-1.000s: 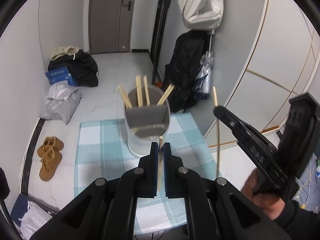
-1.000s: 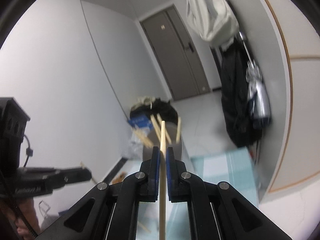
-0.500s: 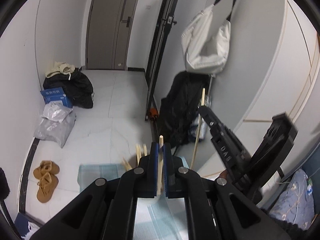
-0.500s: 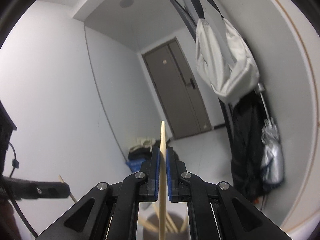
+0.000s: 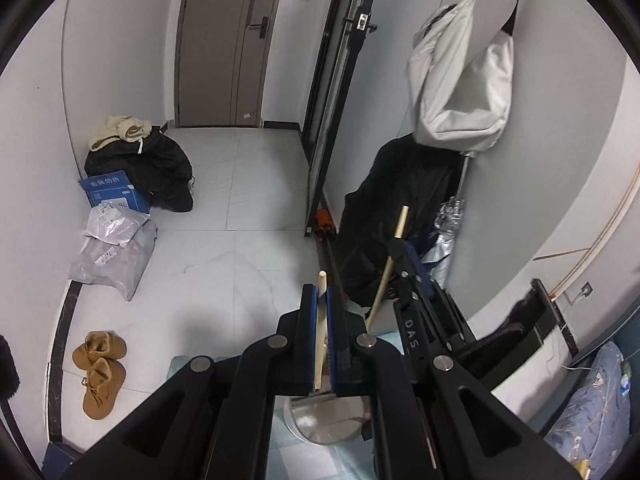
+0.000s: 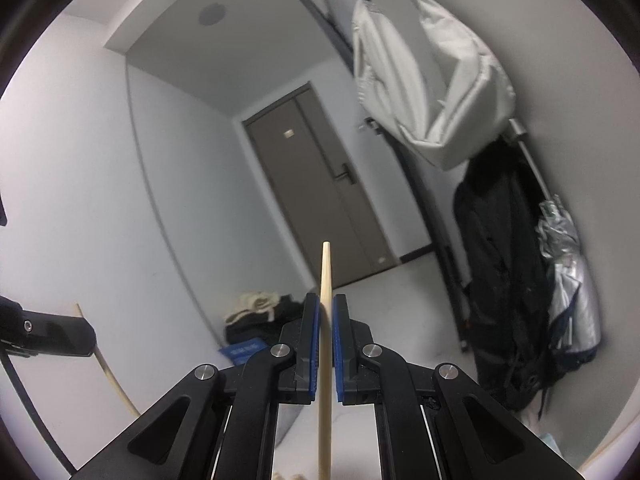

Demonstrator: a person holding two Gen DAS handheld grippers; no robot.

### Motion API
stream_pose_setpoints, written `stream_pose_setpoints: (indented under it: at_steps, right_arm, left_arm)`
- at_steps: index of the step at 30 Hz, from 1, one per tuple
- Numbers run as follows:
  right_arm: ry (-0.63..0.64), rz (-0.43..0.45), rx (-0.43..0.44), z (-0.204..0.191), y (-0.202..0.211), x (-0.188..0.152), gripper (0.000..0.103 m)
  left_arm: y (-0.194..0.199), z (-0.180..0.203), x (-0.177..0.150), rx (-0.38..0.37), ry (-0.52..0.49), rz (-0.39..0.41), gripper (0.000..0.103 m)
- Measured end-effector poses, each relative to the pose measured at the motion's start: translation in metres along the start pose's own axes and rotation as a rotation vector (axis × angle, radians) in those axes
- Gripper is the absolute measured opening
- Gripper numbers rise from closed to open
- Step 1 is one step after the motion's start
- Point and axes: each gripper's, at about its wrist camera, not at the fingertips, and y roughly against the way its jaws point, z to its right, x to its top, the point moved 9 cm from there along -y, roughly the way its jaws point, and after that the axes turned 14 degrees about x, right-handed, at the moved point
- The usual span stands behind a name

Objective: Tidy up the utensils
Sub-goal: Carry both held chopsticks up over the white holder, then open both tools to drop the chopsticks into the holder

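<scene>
A grey-brown double door [image 5: 224, 44] closes the far end of a white-walled hallway with pale marble-look floor tiles [image 5: 256, 184]. A white fabric bag [image 5: 460, 80] hangs at upper right; tan suede shoes [image 5: 100, 372] sit lower left.

Pale marbled tile floor [image 5: 240, 240], bordered by a dark strip [image 5: 60, 340] along the left wall. On it: a black heap of clothing [image 5: 160, 172] topped with a cream garment [image 5: 120, 130] near the door, a blue box [image 5: 114, 194] just in front, grey plastic mailer bags [image 5: 114, 252] beside that, a pair of tan shoes [image 5: 98, 372] nearer. Low in the left wrist view, a teal checked cloth [image 5: 304, 460], bearing a metal holder [image 5: 324, 420], mostly hidden.
</scene>
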Motion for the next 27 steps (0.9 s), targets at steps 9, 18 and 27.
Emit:
stream_pose_setpoints:
  at_steps: [9, 18, 27]
  right_arm:
    - [0.081, 0.072, -0.07, -0.006, 0.002, -0.012, 0.005]
    - [0.119, 0.059, -0.086, -0.011, 0.003, -0.029, 0.005]
    - [0.072, -0.026, -0.034, -0.015, 0.033, -0.045, 0.006]
  left_arm:
    - [-0.019, -0.008, -0.008, -0.025, 0.01, -0.04, 0.001]
    - [-0.034, -0.006, -0.014, -0.032, -0.006, -0.066, 0.001]
    - [-0.038, 0.002, -0.023, -0.033, -0.043, -0.072, 0.001]
